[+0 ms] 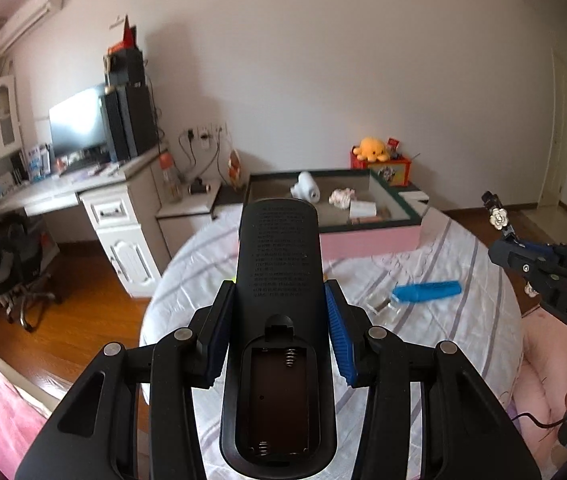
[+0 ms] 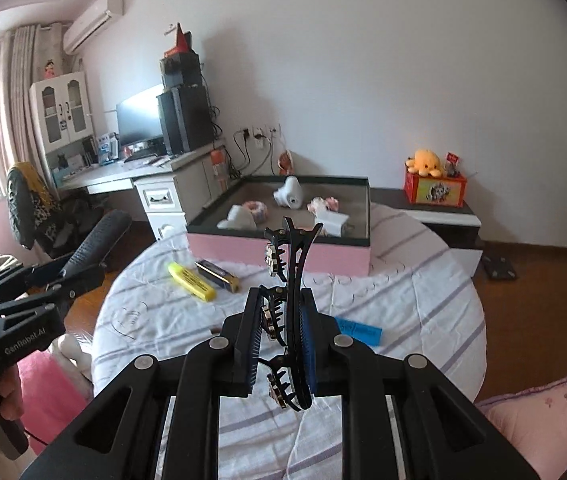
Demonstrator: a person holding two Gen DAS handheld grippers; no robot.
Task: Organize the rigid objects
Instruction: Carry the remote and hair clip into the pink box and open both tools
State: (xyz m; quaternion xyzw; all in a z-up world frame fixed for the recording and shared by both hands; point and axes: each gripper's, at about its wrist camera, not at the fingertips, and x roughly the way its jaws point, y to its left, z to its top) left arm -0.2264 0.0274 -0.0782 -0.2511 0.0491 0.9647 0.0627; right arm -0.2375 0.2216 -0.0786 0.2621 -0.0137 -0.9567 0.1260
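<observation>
My left gripper (image 1: 279, 296) is shut on a black remote control (image 1: 277, 280), held back-side up with its battery bay open, above the round table (image 1: 463, 280). My right gripper (image 2: 281, 308) is shut on a black hair claw clip (image 2: 295, 280) with flower studs, held upright over the table. The right gripper also shows at the right edge of the left wrist view (image 1: 523, 256). The left gripper with the remote shows at the left of the right wrist view (image 2: 63, 268). A pink tray box (image 2: 323, 254) with several items stands at the table's far side.
On the striped tablecloth lie a blue object (image 1: 427, 290), a clear small item (image 1: 383, 306), a yellow highlighter (image 2: 191, 282) and a harmonica-like bar (image 2: 217, 274). A desk with monitor (image 1: 79, 120) and chair (image 2: 35, 208) stand left. A red box with plush toy (image 2: 435, 184) sits beyond.
</observation>
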